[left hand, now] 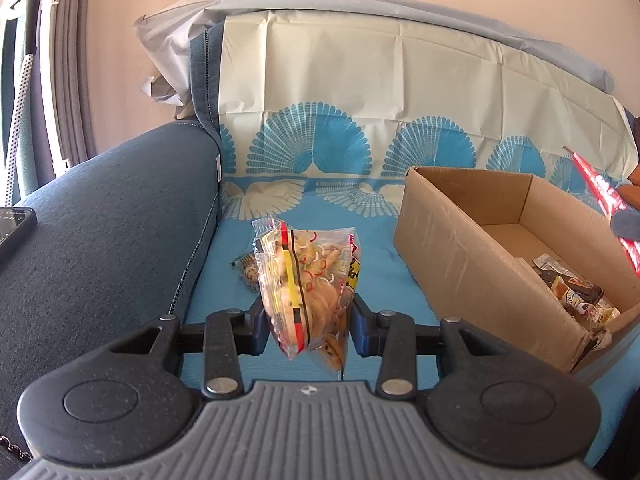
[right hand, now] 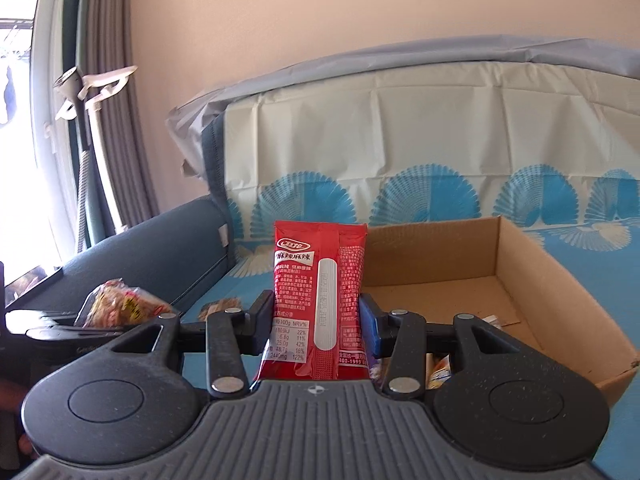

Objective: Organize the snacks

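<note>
My left gripper (left hand: 307, 322) is shut on a clear bag of crackers (left hand: 310, 280) with yellow and red print, held upright above the blue sofa cover. My right gripper (right hand: 318, 322) is shut on a red snack packet (right hand: 320, 300) with white printed text, held upright in front of the cardboard box (right hand: 532, 280). The same box (left hand: 460, 256) lies to the right in the left wrist view, with several small wrapped snacks (left hand: 572, 292) in its near corner. The red packet (left hand: 604, 196) also shows at that view's right edge. A small brown snack (left hand: 248, 270) lies on the cover behind the clear bag.
A grey-blue sofa armrest (left hand: 120, 220) rises on the left with a dark phone (left hand: 12, 228) on it. The sofa back wears a white and blue patterned cover (left hand: 360, 92). Curtains and a window (right hand: 24, 160) stand far left. The left gripper with its bag (right hand: 120, 304) shows low left.
</note>
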`<state>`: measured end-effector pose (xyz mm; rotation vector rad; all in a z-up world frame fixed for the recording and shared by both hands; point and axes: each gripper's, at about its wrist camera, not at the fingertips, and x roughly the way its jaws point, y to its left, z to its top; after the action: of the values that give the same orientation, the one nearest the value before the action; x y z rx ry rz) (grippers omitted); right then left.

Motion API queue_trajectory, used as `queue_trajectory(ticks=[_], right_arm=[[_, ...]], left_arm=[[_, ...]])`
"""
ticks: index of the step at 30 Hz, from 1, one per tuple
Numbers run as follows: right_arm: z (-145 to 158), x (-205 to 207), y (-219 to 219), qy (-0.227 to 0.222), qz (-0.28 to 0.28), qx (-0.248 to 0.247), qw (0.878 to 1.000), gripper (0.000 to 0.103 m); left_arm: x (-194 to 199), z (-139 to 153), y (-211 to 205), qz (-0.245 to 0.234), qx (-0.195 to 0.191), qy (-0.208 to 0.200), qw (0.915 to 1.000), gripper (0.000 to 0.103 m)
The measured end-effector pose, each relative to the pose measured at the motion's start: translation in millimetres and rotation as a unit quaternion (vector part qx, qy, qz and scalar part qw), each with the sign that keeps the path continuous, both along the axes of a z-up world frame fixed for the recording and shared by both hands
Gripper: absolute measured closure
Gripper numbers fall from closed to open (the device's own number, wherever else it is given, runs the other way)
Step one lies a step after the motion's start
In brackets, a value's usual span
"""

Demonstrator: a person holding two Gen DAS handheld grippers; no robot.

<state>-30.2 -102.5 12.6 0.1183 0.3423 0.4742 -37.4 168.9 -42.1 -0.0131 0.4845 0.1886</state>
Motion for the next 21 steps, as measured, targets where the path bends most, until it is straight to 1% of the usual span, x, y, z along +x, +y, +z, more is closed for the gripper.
queue_trajectory(ticks=[3, 6, 8, 10, 17, 21], right_arm=[[0, 4, -10, -0.001, -0.023, 0.013, 1.0, 0.057], [0, 6, -16, -0.003, -0.042, 0.021, 0.999, 0.057], [0, 7, -19, -0.008, -0.054, 0.022, 0.998, 0.057], [1, 7, -21, -0.017, -0.062, 0.022, 0.998, 0.057], [2, 13, -30, -0.034, -0.083, 0.03, 0.996, 0.057], [-1, 22, -38, -0.03, -0.103, 0.041, 0.993, 0.057]], left_arm=[[4, 2, -2, -0.005, 0.001, 0.01, 0.9999, 0.059], [8, 7, 3, 0.012, -0.03, 0.023, 0.9992, 0.059], [10, 11, 1, 0.021, -0.032, 0.029, 0.9988, 0.059], [11, 16, -5, 0.017, -0.036, 0.03, 0.9988, 0.059], [18, 44, -35, -0.014, -0.04, 0.012, 0.999, 0.059], [29, 60, -55, -0.03, -0.042, 0.0, 0.9987, 0.059]])
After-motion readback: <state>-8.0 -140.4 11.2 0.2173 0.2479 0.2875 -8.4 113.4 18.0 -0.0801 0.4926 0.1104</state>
